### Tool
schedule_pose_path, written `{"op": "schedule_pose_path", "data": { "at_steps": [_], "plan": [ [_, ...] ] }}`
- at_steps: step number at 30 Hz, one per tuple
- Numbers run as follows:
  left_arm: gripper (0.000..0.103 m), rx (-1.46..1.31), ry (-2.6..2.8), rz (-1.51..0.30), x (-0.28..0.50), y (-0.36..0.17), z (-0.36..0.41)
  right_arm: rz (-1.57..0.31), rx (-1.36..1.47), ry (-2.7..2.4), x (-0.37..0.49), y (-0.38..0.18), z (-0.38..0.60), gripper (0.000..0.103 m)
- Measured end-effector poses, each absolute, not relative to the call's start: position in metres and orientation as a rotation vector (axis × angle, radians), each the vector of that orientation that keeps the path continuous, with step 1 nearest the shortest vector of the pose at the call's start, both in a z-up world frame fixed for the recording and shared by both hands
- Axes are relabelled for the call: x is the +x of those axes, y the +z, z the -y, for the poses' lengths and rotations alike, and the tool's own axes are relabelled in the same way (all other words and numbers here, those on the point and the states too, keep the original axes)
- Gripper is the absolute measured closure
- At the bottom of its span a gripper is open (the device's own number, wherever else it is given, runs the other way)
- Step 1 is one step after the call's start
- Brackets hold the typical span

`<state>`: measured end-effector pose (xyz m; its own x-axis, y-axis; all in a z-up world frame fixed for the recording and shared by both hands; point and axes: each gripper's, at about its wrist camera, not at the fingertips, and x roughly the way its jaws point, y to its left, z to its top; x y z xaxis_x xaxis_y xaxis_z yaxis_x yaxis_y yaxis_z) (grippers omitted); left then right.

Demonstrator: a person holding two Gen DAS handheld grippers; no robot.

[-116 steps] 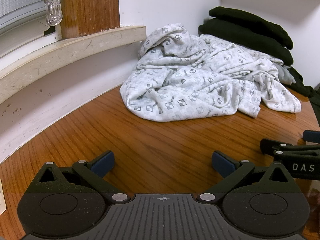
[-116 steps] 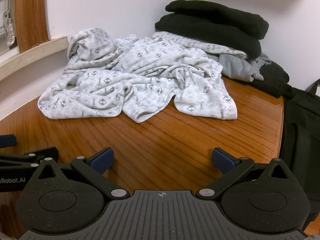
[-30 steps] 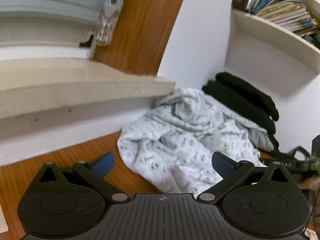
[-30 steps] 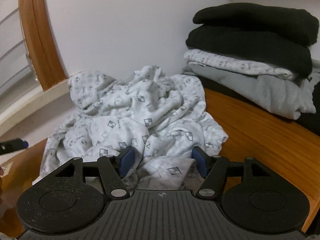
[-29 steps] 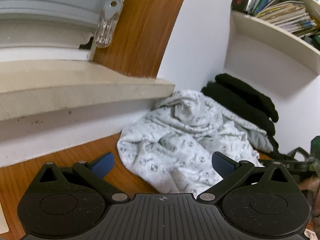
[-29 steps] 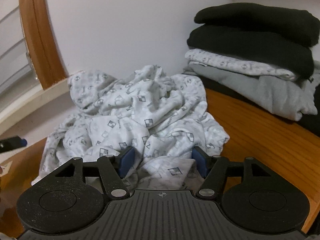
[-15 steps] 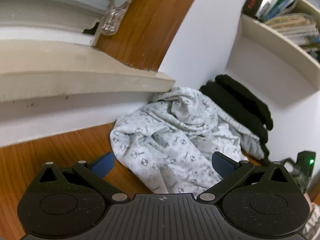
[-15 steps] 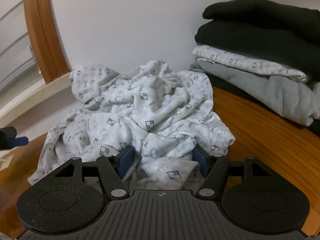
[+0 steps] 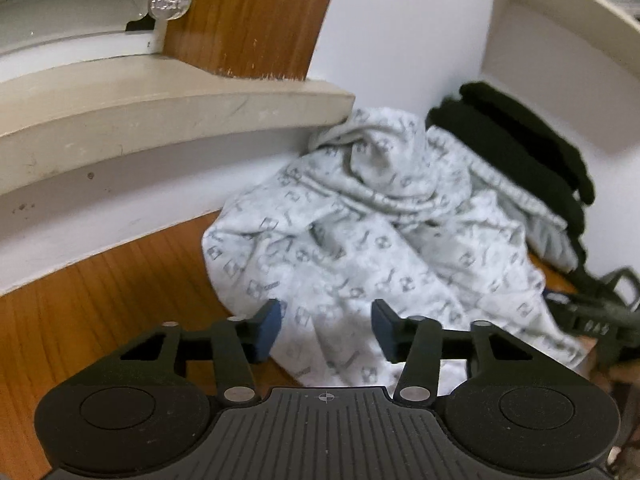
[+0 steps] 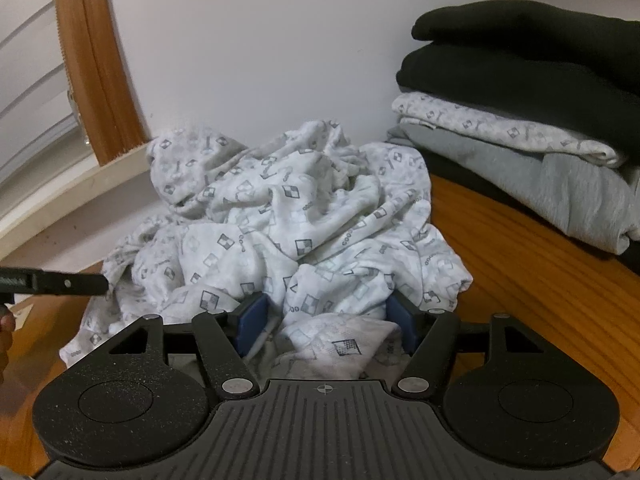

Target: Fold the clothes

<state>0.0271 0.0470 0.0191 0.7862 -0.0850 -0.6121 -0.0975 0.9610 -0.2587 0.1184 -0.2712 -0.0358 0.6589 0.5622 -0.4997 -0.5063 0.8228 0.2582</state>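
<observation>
Item: patterned shirt (image 10: 280, 232), white with small grey squares, lying crumpled in a heap on the wooden tabletop (image 10: 520, 272), pushed up against the wall under the window ledge (image 9: 160, 112). Not yet spread or folded; judged to be the next garment in hand, since it is sitting apart from the finished pile.

Adjacent: stack of folded clothes (image 10: 520, 92), black pieces on top, a matching patterned piece and a grey one beneath, standing just beside the heap toward the corner. Likely serving as the place for finished items.

Right gripper (image 10: 326, 322): fingers (image 10: 250, 322) standing about half open, a bunched fold of the shirt's near edge lying between them and seeming to fill the gap. Judged to be gripping that edge to lift and shake the shirt out.

Left gripper (image 9: 326, 330): fingers (image 9: 268, 328) having just been closing, now at a middling gap. Shirt cloth is showing in the gap, but the pads are not seen pressing on it; whether cloth is caught cannot be told, the view being blurred. Probably reaching for a second hold on the left edge.
</observation>
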Motion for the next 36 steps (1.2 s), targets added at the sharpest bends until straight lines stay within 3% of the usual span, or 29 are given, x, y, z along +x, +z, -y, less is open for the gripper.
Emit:
{"op": "schedule_pose_path", "data": {
  "at_steps": [2,6,17,30,32,36],
  "plan": [
    [0.084,-0.254,0.023,-0.694,0.027,0.015,-0.043,-0.599,0.102,0.607,0.118,-0.036,0.272,0.037],
    [0.099,-0.205,0.048,-0.703,0.022,0.015,-0.042,-0.599,0.085,0.608,0.118,-0.036,0.269,0.035],
    [0.101,-0.27,0.016,-0.565,-0.046,0.035,-0.092,-0.6,0.074,0.615,0.117,-0.036,0.267,0.031],
    [0.1,-0.243,-0.074,-0.559,-0.042,0.036,-0.077,-0.6,0.07,0.609,0.114,-0.037,0.266,0.031],
    [0.092,-0.243,-0.066,-0.556,-0.044,0.036,-0.077,-0.6,0.068,0.608,0.114,-0.037,0.265,0.031],
    [0.092,-0.255,-0.073,-0.559,-0.044,0.037,-0.078,-0.6,0.066,0.607,0.114,-0.036,0.264,0.031]
  ]
}}
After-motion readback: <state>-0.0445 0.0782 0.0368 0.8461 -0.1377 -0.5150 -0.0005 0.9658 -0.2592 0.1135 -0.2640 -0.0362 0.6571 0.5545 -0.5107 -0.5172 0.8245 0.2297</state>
